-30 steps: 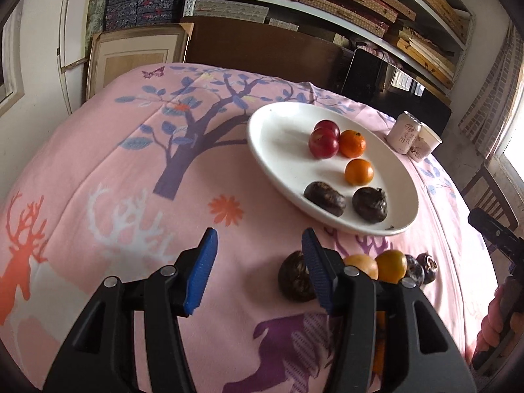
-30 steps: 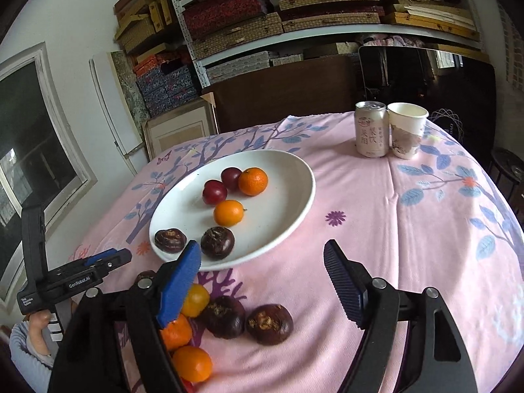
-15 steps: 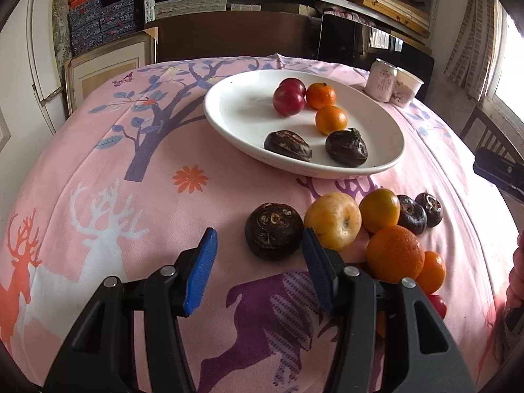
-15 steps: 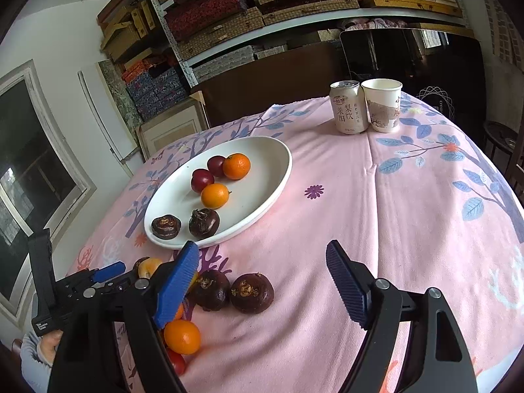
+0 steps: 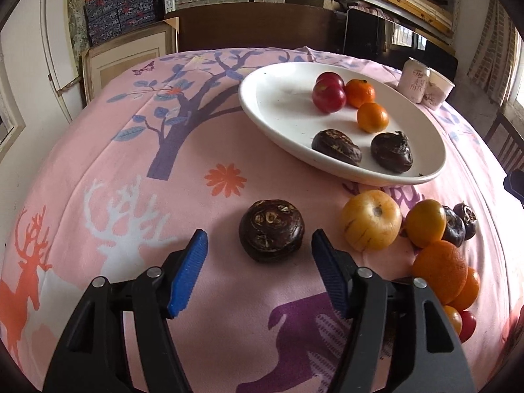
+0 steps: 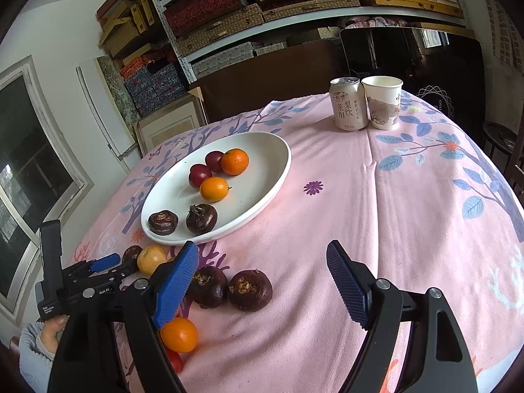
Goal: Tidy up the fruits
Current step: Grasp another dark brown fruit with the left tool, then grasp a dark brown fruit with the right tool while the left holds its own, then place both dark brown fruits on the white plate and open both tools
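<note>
A white oval plate [image 5: 278, 121] [image 6: 262, 193] holds two red plums [image 5: 328, 96], two small oranges [image 5: 372, 117] and two dark water chestnuts [image 5: 391, 151]. On the pink cloth, a dark chestnut [image 5: 271, 229] lies just ahead of my open left gripper [image 5: 258, 270], centred between its blue pads and untouched. To its right lie a yellow fruit [image 5: 371, 224], oranges [image 5: 440, 267] and two dark chestnuts [image 5: 453, 229]. My right gripper [image 6: 262, 285] is open and empty above two dark chestnuts [image 6: 250, 290]. The left gripper also shows in the right wrist view [image 6: 104, 262].
A drink can [image 6: 347, 103] and a paper cup [image 6: 383, 101] stand at the table's far side. Shelves of boxes [image 6: 229, 3] and a dark cabinet stand behind the table. A chair [image 5: 506, 140] stands at the right edge.
My left gripper has moved forward and down, so the lone dark chestnut now sits centred between its open fingers. The right gripper has drifted slightly back. No fruit has moved.
</note>
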Available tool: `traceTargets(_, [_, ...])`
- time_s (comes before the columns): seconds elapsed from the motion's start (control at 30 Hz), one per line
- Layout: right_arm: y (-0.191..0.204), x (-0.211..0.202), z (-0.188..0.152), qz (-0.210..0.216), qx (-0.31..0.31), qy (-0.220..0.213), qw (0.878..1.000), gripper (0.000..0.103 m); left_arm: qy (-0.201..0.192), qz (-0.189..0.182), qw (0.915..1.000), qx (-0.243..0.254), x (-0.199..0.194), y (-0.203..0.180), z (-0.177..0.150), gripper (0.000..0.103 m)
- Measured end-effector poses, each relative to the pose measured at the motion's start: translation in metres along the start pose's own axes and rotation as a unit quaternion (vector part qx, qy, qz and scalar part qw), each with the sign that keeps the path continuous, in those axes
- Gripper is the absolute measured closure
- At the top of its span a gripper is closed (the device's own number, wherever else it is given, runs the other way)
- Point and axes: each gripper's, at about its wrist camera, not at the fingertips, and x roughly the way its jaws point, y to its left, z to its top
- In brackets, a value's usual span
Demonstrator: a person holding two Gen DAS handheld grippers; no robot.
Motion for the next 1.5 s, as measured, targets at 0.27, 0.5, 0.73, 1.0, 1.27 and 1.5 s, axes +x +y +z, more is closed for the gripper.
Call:
traceTargets(0.27, [0.009, 0.021, -0.011, -0.006, -0.025, 0.05, 0.998, 0.022, 0.002, -0.029, 0.9995, -0.013, 0.007, 0.003, 0.007, 0.063])
traceTargets(0.5, [0.018, 0.043, -0.024, -0.017, -0.051, 0.096, 0.994, 0.032, -0.004, -0.03, 0.9995, -0.004, 0.001, -0.002, 0.005, 0.063])
traceTargets(0.73, [0.022, 0.049, -0.028, -0.021, -0.074, 0.103, 0.992, 0.048, 0.001, -0.035, 0.9994, -0.006, 0.003, 0.0, 0.004, 0.063])
traceTargets(1.0, [0.025, 0.056, -0.025, 0.001, -0.095, 0.109, 0.989, 0.062, 0.004, -0.041, 0.9991, 0.006, 0.003, -0.005, 0.002, 0.063])
traceTargets(1.27, [0.029, 0.055, -0.026, -0.02, -0.103, 0.097, 0.99, 0.063, -0.015, -0.039, 0.9991, 0.006, -0.005, -0.007, 0.002, 0.064])
traceTargets(1.5, [0.02, 0.01, 0.008, 0.001, -0.056, 0.006, 0.998, 0.063, -0.075, -0.052, 0.9958, -0.015, -0.043, -0.006, 0.029, 0.064])
